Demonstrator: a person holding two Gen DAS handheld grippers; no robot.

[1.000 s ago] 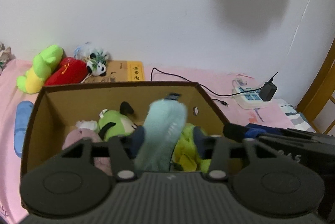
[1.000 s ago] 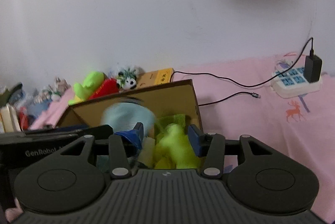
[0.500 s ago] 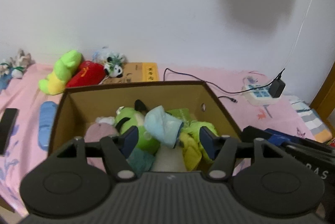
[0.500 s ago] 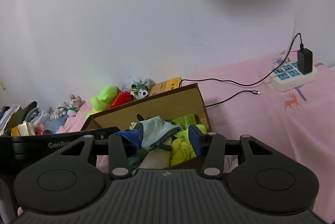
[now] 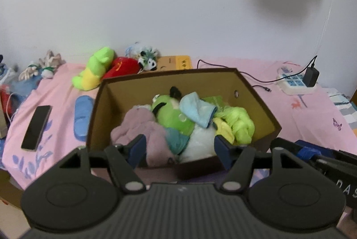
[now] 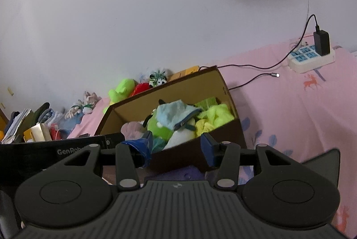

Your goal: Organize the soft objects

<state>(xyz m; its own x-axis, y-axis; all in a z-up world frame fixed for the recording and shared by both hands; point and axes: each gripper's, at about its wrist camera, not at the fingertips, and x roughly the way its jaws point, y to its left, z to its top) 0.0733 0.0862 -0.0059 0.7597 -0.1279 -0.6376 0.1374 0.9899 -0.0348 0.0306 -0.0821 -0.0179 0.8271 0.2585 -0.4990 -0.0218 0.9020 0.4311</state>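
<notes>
Cardboard box: brown open-topped cardboard box (image 5: 254, 91) standing on the pink printed bed sheet (image 5: 296, 118), already heaped with soft things.
Contents: light blue folded cloth (image 5: 197, 110) lying on top of a round green plush toy (image 5: 174, 118), with a mauve fluffy cloth (image 5: 142, 127) on the left side and neon yellow-green fuzzy plush (image 5: 239, 121) on the right.
Left hand-held gripper (image 5: 179, 148): jaws opening, nothing between them; it hangs over the near rim of the box.
Right hand-held gripper (image 6: 176, 146): jaws partly apart and bare, poised before the box's near wall.
Step in hand: by my reading, the blue cloth has just gone into the box and both tools are free.
Still loose: lime green and yellow plush toy (image 5: 93, 71), red plush cushion (image 5: 121, 66) and small black-and-white panda plush (image 5: 148, 60) lie against the wall behind the box; a blue oblong soft item (image 5: 82, 114) rests just beside its left wall.
Next move: probably reach past or around the box for one of these, keeping clear of the black phone (image 5: 36, 125).
</notes>
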